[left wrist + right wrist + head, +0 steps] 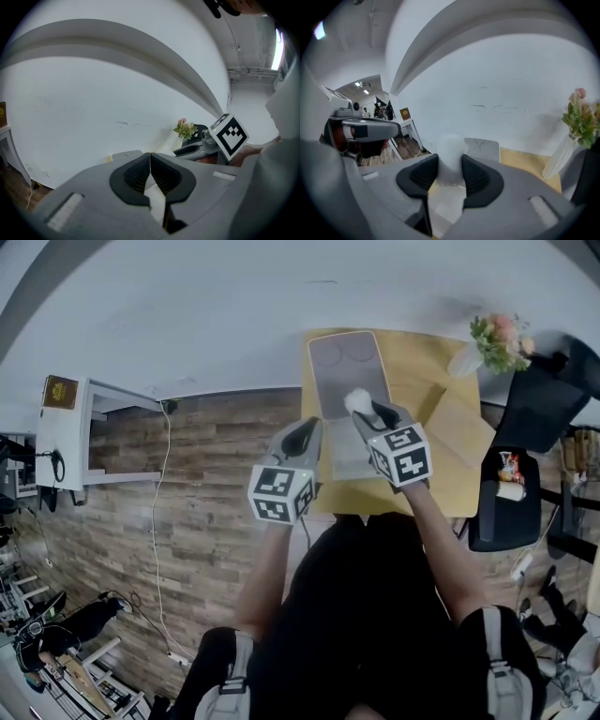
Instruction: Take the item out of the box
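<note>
Two claws are up over the worktop. Right claw [364, 409] [449, 164]: pads clamped on the white item [355, 398] [449, 146], its rounded top poking out past the tips. The item is held up over the open grey box [348, 371], in front of the lid in head view. Left claw [308, 430] [150, 161]: jaws pressed together, nothing btwn them, just beside the right one on its left. Box lid is open at the far side, base below the claws, on the yellow worktop [441, 456]. Flowers in a white vase [497, 341] sit at the worktop's far right corner, w/ a black chair [506, 507] to the right. Wood-plank floor [187, 521] lies to the left, w/ a white shelf unit [66, 442] by the wall.
</note>
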A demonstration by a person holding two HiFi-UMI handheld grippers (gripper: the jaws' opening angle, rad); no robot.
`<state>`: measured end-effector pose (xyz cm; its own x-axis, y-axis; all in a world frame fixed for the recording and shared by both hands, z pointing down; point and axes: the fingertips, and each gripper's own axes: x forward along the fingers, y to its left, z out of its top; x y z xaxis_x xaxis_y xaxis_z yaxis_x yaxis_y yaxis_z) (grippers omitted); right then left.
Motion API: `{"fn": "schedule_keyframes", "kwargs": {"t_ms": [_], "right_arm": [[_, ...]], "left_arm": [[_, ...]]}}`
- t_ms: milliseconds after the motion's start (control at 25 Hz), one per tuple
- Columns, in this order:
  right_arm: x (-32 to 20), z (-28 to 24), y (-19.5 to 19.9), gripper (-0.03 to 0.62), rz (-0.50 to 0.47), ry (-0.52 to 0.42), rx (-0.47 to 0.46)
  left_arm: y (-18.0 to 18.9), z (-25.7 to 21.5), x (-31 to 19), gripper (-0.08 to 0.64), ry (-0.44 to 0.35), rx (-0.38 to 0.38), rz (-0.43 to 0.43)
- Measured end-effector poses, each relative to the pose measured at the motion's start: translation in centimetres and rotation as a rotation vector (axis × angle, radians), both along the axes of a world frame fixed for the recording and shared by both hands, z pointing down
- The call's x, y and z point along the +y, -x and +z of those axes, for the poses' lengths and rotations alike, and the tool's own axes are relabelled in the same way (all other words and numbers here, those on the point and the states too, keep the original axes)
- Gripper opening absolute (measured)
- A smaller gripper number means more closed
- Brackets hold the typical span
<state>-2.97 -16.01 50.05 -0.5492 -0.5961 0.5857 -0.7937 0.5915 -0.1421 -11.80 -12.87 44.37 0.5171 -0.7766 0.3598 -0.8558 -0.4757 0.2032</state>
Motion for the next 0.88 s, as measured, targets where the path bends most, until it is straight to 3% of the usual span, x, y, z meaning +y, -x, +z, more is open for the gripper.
{"fn": "schedule_keyframes", "kwargs": {"t_ms": [160,600,880], "right_arm": [[0.2,-2.6,0.3,0.156,-0.015,-0.048,-0.103],[0.5,-9.3,0.8,0.153,-0.075,-0.242,-0.257],[0.6,-12.3,0.2,0.150,-0.090,-0.301,-0.365]], "left_arm": [[0.4,-1.1,-0.6,0.012,-0.024,0.011,-0.013],[1.2,-3.3,-1.0,0.012,-0.065,0.040,-0.038],[1.6,-4.4,-1.3,0.012,-0.081,0.067,-0.053]]}}
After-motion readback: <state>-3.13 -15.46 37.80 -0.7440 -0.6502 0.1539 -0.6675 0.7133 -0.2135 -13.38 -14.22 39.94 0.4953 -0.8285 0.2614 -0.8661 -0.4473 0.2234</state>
